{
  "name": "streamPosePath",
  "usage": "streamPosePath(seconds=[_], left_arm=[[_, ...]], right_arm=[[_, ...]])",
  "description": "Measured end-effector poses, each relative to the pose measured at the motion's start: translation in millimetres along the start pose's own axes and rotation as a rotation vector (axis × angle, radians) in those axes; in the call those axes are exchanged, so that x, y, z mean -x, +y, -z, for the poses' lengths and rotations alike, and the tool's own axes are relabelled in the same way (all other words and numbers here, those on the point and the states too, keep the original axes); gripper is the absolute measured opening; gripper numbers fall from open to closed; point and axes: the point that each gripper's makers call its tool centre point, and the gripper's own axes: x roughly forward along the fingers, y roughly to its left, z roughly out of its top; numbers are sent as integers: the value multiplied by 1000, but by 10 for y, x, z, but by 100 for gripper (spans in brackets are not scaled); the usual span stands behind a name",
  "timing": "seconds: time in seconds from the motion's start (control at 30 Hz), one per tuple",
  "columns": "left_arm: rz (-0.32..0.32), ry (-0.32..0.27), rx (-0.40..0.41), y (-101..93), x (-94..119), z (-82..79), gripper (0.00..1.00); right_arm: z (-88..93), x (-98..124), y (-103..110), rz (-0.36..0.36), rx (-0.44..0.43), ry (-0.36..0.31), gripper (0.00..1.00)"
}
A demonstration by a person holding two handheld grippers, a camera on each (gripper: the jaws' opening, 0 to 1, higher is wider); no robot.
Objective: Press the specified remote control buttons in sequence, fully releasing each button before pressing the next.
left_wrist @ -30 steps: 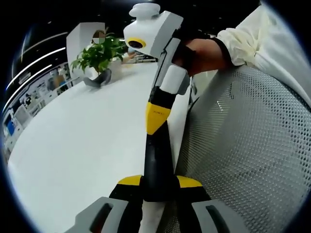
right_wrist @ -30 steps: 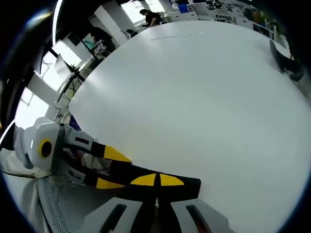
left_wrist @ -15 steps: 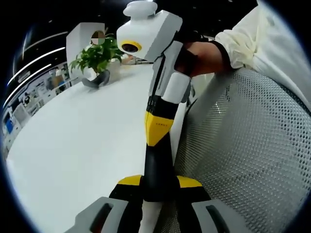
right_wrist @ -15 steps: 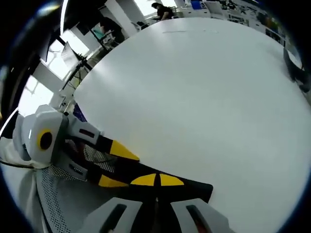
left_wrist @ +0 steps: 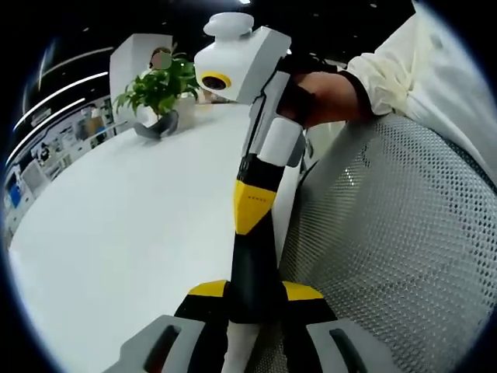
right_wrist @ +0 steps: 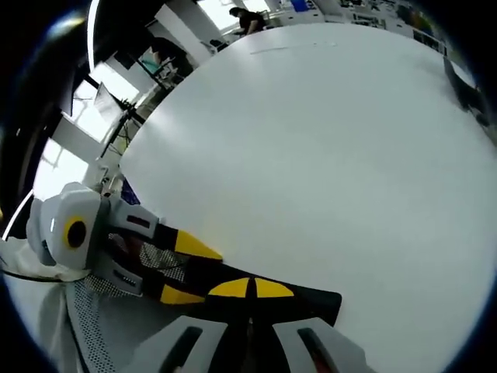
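Your left gripper (left_wrist: 255, 291) has its two yellow-tipped jaws standing apart, and the black jaws of your right gripper (right_wrist: 252, 289) run straight down between them; whether the left jaws press on them or only straddle them, you cannot tell from these views. Your right gripper's own jaws are drawn together, their yellow tips meeting edge to edge with no gap and nothing held between them. In the right gripper view the left gripper reaches in from the side and crosses just over those joined tips, right at the near edge of the white table (right_wrist: 326, 155). Your hand (left_wrist: 326, 85) grips the right gripper's body above that same near edge, with a pale sleeve (left_wrist: 396, 62) behind it. A grey mesh chair back (left_wrist: 388, 249) stands just off the table's near edge, beside both tools. Toward the far end of the table sits a potted plant (left_wrist: 159, 97) in a grey pot. A dark object (right_wrist: 466, 89) lies at the table's far rim, too small to identify. Beyond the table a person (right_wrist: 245, 19) is seated. Where the remote control lies cannot be told here.
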Motion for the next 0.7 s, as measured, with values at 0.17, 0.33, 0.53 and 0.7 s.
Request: streamPosePath(seconds=[0.17,0.33,0.53,0.7], left_arm=[[-6,0,1,9,-2,-4,25],[-10,0,-2,10,-2,-4,25],[-14,7,-34,5,0,3,24],[-13,9,-37,6,-2,5,24]], right_arm=[[-14,-5,2,16,30,-15,0],[-37,-12,-14,31,53,-34,0],[-39,22,-264,190,144,-21,0],[-26,30,-254,173,127,-11,0]])
